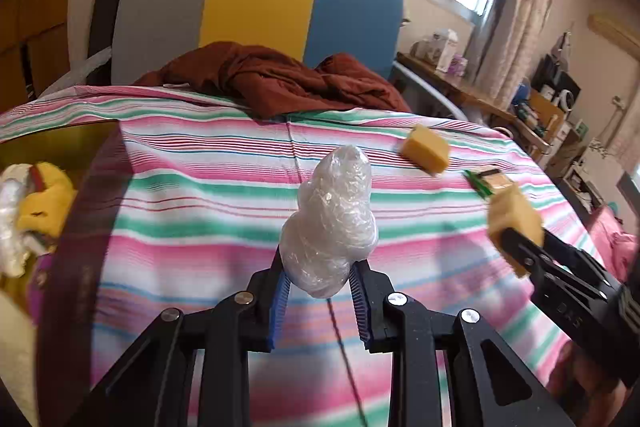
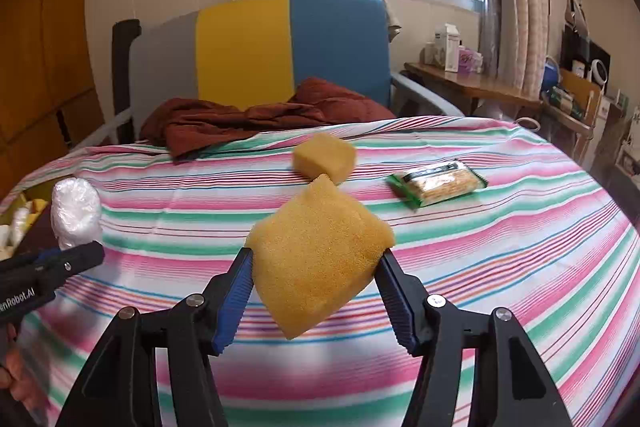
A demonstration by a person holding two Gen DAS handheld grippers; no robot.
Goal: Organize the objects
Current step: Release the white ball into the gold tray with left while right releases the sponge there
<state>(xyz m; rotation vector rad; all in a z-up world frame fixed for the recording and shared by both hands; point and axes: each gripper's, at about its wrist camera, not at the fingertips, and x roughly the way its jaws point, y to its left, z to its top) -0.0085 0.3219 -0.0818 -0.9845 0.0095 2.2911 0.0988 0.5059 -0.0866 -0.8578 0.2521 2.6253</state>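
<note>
My left gripper (image 1: pixel 318 279) is shut on a crumpled clear plastic bag (image 1: pixel 332 219) and holds it above the striped cloth; it also shows in the right wrist view (image 2: pixel 76 213). My right gripper (image 2: pixel 316 267) is shut on a yellow sponge (image 2: pixel 320 255), held above the cloth; this sponge also shows at the right in the left wrist view (image 1: pixel 514 223). A second yellow sponge (image 2: pixel 324 157) (image 1: pixel 426 149) lies on the cloth farther back. A green snack packet (image 2: pixel 438 183) (image 1: pixel 486 183) lies to its right.
A dark box (image 1: pixel 80 227) with yellow and white items stands at the left edge of the bed. A rust-brown cloth (image 1: pixel 272 83) is heaped at the far side before a grey, yellow and blue headboard (image 1: pixel 260 3). A cluttered wooden desk (image 2: pixel 472 83) stands at the right.
</note>
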